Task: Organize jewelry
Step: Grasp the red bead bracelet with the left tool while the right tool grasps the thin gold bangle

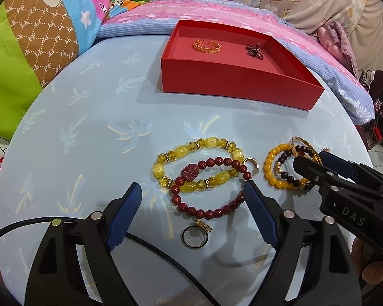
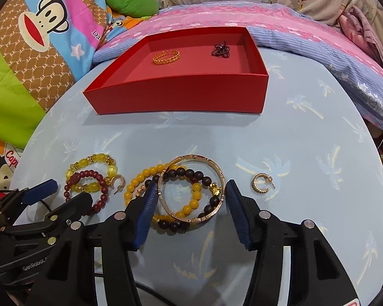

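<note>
In the left wrist view, the right gripper (image 1: pixel 309 164) covers part of the rose-gold metal bangle (image 1: pixel 309 145) and the dark brown wooden bead bracelet (image 1: pixel 289 169). In the right wrist view, the left gripper (image 2: pixel 63 193) hides the near arc of the dark red round-bead bracelet (image 2: pixel 89 178). The small tangled dark-red beaded piece (image 2: pixel 220 49) inside the red cardboard tray (image 2: pixel 181 97) is too small to identify.

"DAS" is printed on the right tongs (image 1: pixel 309 164); "GenRobot" on the left tongs (image 2: pixel 63 193). The quilt (image 1: pixel 46 48) repeats "PF" and shows partial "Capt".
</note>
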`<control>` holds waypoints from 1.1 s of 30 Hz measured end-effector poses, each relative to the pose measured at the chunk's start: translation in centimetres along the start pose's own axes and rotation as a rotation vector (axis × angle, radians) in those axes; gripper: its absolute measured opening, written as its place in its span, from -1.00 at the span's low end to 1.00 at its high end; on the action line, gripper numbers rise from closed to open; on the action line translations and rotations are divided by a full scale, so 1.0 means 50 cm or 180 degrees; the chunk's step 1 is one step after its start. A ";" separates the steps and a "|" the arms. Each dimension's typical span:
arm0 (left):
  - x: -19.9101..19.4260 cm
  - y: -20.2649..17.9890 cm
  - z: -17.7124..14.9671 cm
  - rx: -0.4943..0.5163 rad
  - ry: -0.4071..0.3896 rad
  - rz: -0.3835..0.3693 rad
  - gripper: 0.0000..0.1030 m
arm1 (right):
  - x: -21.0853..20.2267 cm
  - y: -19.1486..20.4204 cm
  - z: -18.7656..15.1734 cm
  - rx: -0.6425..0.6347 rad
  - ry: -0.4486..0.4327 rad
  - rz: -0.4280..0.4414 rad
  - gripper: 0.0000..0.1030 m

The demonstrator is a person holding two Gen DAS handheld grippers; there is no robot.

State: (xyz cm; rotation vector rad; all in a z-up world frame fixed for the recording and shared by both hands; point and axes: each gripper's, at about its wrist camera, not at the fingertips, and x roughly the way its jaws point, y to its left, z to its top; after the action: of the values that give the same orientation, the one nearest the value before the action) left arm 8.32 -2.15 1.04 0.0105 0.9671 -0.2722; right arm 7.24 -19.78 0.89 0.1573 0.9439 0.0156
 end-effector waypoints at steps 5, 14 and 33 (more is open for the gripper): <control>0.000 -0.014 -0.002 0.0077 0.0003 -0.0002 0.52 | -0.029 -0.006 0.001 0.0068 -0.0080 0.0051 0.02; 0.017 -0.030 -0.010 0.0127 0.0029 0.0009 0.45 | -0.055 -0.020 0.001 0.0150 -0.0145 0.0082 0.02; -0.005 -0.015 -0.009 0.0068 0.0024 -0.0268 -0.40 | -0.061 -0.018 -0.004 0.0171 -0.0149 0.0117 0.02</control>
State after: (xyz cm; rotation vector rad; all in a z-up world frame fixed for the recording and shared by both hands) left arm 7.67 -2.78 1.07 -0.0098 0.9736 -0.3603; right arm 5.22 -20.90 3.09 0.2239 0.8952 0.0203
